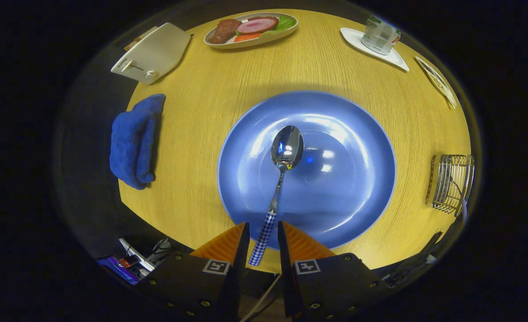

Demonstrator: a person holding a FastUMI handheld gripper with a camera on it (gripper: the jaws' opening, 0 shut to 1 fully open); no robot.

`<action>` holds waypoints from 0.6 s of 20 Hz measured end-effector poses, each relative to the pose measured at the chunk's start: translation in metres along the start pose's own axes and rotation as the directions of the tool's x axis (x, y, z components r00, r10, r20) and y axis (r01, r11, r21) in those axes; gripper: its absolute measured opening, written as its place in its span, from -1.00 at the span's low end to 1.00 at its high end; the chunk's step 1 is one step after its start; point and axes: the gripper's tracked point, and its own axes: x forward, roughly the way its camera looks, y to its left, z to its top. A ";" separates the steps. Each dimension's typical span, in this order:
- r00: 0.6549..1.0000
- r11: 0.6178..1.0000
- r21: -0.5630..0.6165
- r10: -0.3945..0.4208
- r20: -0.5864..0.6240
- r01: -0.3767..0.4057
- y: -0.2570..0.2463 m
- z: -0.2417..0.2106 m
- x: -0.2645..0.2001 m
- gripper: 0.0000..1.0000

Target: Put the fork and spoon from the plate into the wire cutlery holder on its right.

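Observation:
A steel spoon (286, 147) with a blue-checked handle lies across the blue plate (357, 188), bowl up near the plate's middle. Its handle runs back over the plate's near rim and ends between my fingers. My gripper (262, 237) is open around that handle, with a visible gap on the left side and the right finger close beside it. The wire cutlery holder (451, 183) stands to the right of the plate near the table's edge. A thin bluish handle seems to stick out of its near corner.
On the round wooden table (192, 134), a folded blue cloth (134, 141) lies left of the plate. Farther off are a white toaster (154, 53), an oval dish of food (252, 27), and a bottle (380, 33) on a white saucer.

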 end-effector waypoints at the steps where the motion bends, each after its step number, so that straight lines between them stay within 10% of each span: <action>1: 1.000 1.000 0.002 -0.005 -0.002 0.005 -0.002 0.000 0.001 -0.23; 12: 0.994 0.976 -0.203 -0.092 -0.066 0.077 -0.029 -0.009 0.005 -0.93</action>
